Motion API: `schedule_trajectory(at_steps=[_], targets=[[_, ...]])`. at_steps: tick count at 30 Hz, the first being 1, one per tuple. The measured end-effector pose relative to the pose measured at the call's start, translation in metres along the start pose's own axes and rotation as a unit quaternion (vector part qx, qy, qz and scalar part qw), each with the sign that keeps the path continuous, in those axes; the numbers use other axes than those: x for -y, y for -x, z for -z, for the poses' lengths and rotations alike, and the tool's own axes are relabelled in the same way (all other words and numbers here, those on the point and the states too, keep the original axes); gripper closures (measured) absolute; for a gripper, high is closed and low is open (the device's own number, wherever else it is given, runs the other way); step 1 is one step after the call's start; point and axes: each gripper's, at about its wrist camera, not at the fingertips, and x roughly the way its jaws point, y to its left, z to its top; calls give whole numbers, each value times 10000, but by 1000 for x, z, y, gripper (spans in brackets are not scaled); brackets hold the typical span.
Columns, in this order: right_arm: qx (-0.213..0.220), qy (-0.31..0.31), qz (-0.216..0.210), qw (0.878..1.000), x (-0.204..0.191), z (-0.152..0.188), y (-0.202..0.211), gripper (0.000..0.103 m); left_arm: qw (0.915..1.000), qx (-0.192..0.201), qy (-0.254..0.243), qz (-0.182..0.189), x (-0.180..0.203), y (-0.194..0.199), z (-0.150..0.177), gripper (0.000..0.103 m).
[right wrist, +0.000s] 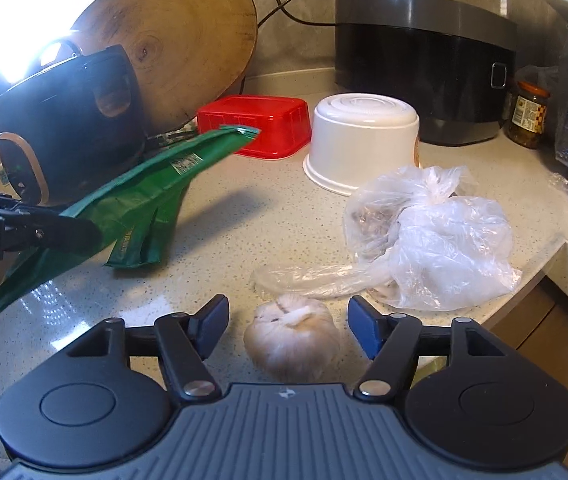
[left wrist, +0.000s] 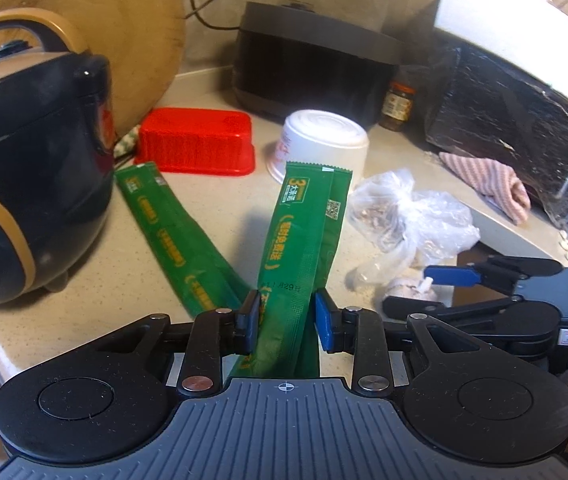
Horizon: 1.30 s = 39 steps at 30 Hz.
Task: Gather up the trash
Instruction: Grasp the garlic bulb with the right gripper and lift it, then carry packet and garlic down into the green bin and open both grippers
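My left gripper (left wrist: 286,312) is shut on a long green wrapper (left wrist: 304,232), which sticks up and forward from between its pads. A second green wrapper (left wrist: 172,240) runs from under the jaws toward the left; I cannot tell whether it is gripped too. In the right wrist view the left gripper (right wrist: 84,232) holds the green wrappers (right wrist: 144,184) above the counter. My right gripper (right wrist: 288,316) is open, with a garlic bulb (right wrist: 292,336) on the counter between its fingers, untouched. A crumpled clear plastic bag (right wrist: 432,232) lies just beyond it.
An upturned white bowl (right wrist: 360,136) and a red plastic tray (right wrist: 260,120) sit mid-counter. A dark rice cooker (left wrist: 32,160) and a wooden board (right wrist: 180,40) stand on the left, a black appliance (right wrist: 424,64) and a jar (right wrist: 528,116) behind. The counter edge (right wrist: 540,272) drops off on the right.
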Motion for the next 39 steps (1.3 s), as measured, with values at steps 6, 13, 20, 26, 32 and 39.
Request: schedule_trajectory(at_steps=[6, 13, 20, 26, 32, 39], targets=[[-215, -223, 91, 9995, -3, 3, -13, 37, 9999, -52, 76, 113, -3, -4, 2, 70], [-135, -624, -86, 9979, 6, 2, 20, 49, 9993, -81, 134, 326, 1, -13, -5, 70], [476, -1229, 716, 9887, 49, 13, 83, 49, 9929, 103, -407, 1112, 62, -27, -38, 70], [247, -2295, 2128, 9494, 124, 66, 113, 49, 9697, -383, -953, 2217, 152, -72, -49, 70], [-216, -3691, 2807, 8857, 181, 154, 130, 49, 9271, -2034, -1399, 2819, 249, -164, -12, 70], [-753, -4772, 2743, 8315, 201, 251, 109, 49, 8916, -3694, -1787, 1915, 310, -293, 73, 70]])
